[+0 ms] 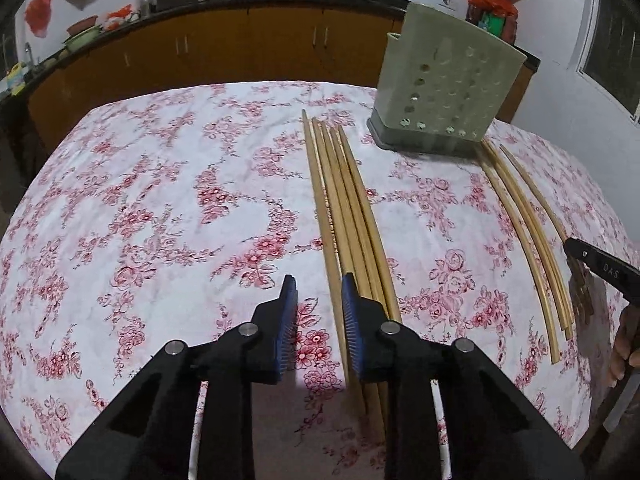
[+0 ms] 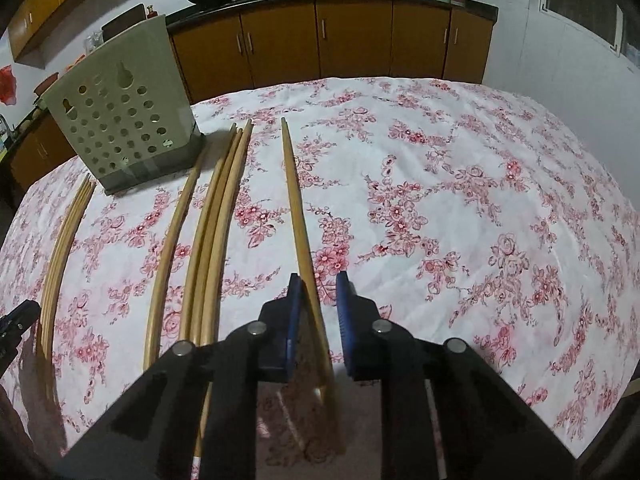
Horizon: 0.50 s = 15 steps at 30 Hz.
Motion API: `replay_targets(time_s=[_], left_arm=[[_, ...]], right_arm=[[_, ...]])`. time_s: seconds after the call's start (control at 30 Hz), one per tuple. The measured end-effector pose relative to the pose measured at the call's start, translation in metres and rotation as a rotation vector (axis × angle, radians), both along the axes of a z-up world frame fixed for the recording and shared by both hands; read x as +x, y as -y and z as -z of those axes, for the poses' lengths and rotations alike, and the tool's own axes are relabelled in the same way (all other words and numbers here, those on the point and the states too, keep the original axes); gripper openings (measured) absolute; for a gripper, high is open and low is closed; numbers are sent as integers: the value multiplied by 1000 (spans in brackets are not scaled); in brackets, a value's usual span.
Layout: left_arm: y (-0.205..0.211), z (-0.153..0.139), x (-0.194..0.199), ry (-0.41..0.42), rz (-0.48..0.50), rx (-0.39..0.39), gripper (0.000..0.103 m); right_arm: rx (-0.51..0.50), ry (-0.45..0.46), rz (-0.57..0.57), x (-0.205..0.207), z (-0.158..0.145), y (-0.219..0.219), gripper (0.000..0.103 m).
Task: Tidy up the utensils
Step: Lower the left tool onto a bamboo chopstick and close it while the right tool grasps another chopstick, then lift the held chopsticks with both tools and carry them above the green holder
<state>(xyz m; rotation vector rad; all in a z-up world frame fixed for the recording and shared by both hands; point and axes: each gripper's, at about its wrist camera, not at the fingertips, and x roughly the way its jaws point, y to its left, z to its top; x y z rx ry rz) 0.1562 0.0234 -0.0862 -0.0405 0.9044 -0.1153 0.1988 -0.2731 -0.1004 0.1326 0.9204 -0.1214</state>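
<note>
Chopsticks (image 1: 344, 208) lie in rows on the floral table (image 1: 160, 200) beside the holder (image 1: 444, 92). Both tools tilt steeply down, jaws narrow: left tool (image 1: 318, 312) beside one bundle, right tool (image 2: 318, 308) straddling a single chopstick (image 2: 298, 216), pads apart from it.

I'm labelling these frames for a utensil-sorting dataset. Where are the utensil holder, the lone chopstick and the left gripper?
utensil holder (image 2: 120, 120): right wrist view, on its perforated front wall.
lone chopstick (image 2: 295, 200): right wrist view, mid-shaft.
left gripper (image 1: 318, 300): left wrist view, midway between its blue-padded fingertips.
</note>
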Motion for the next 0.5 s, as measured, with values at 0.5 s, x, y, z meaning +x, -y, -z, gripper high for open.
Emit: replay_targets(time_s=[0.5], left_arm=[[-6,6,28,-3,-22,42,8]], right_arm=[[-5,35,-28,8,0,-8,9]])
